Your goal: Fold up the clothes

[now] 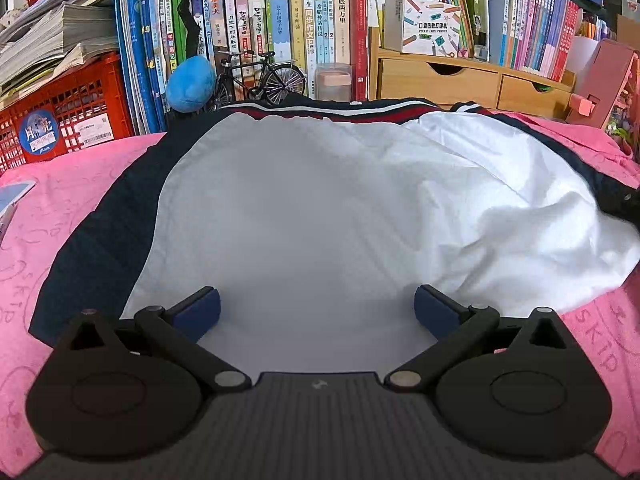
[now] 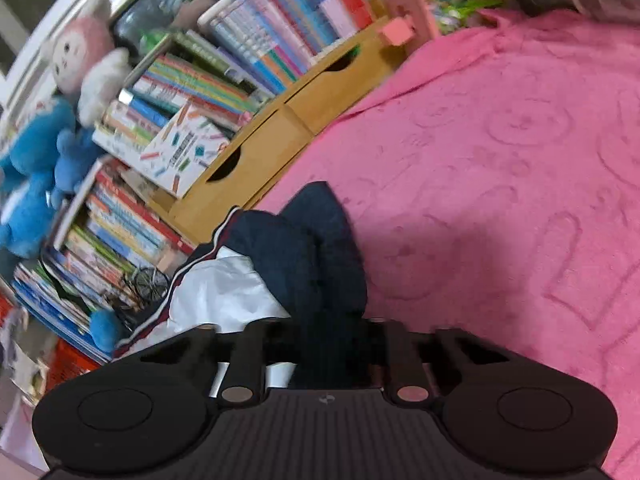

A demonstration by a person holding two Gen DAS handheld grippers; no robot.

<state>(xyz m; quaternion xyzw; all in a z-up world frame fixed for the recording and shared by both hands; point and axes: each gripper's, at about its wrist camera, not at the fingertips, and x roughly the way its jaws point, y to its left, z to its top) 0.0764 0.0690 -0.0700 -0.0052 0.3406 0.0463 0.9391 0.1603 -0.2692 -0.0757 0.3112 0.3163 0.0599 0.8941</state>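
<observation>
Navy sleeve (image 2: pixel 316 248) of the jacket (image 1: pixel 304 208) on the pink surface (image 2: pixel 500 152) sits pinched in our right tool (image 2: pixel 320 344), left tool (image 1: pixel 318 308) spread wide, and slippery cloth could slide out if we tug fast.

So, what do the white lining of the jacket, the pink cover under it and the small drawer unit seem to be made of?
White lining: seems thin, smooth synthetic cloth, with a slight sheen and sharp creases.
Pink cover: seems soft plush or terry, matte, with patterns pressed into the pile.
Drawer unit: looks like light unpainted wood, flat boards with cut-out grips; grain is not clear.
</observation>
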